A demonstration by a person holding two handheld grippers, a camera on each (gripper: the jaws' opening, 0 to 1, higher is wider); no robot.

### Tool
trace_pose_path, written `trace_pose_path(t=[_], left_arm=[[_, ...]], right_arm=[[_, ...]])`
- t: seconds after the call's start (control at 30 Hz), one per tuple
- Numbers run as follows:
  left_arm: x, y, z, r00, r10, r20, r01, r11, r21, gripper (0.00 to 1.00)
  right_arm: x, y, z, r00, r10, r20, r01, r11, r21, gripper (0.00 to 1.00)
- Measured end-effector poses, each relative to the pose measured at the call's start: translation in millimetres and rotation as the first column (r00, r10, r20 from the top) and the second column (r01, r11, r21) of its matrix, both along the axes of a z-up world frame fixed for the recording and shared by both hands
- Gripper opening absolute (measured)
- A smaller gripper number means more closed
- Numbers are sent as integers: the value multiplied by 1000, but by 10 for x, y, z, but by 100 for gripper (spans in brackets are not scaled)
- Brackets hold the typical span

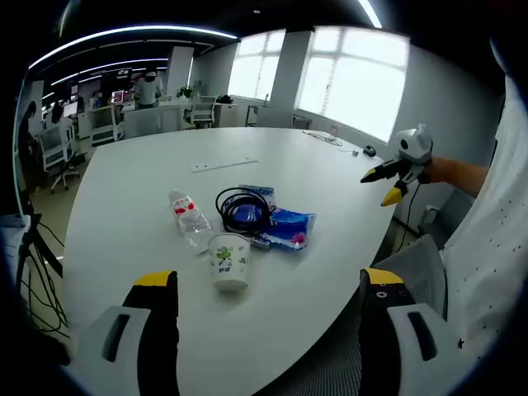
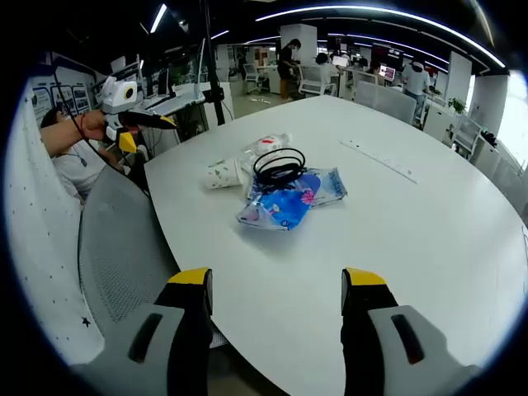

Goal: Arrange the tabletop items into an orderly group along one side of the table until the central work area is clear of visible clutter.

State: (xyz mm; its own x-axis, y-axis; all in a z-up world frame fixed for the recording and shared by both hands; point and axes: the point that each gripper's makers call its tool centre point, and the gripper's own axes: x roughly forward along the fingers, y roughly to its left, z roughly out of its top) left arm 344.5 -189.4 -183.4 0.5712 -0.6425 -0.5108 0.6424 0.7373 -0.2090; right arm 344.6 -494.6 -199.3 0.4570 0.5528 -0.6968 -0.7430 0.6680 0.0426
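On the white table (image 1: 148, 181) a clutter group lies near the edge: a paper cup (image 1: 229, 261) standing upright, a clear water bottle (image 1: 190, 216) on its side, a black coiled cable (image 1: 244, 209) and a blue plastic packet (image 1: 287, 228). My left gripper (image 1: 266, 285) is open, held back from the cup with nothing between its jaws. In the right gripper view the cup (image 2: 223, 173), cable (image 2: 279, 167), blue packet (image 2: 280, 206) and bottle (image 2: 268, 144) lie ahead of my open right gripper (image 2: 276, 280). The right gripper (image 1: 394, 180) shows at the right of the left gripper view; the left gripper (image 2: 136, 124) shows at the left of the right gripper view.
A grey mesh chair (image 2: 124, 247) stands at the table edge beside the person. A flat white strip (image 1: 223, 164) lies further across the table. Desks, chairs and people fill the office behind (image 1: 124, 107). Black cables (image 1: 37, 272) hang off to the left.
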Motion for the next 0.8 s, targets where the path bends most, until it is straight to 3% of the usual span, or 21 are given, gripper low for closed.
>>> trace_pose_path(t=[0.8], left_arm=[[-12,-11,-11,1000,1,0,-1,1000,-4,93]], right_arm=[[-15,-42,-18,1000,-9,-3,9,1000,0,62]])
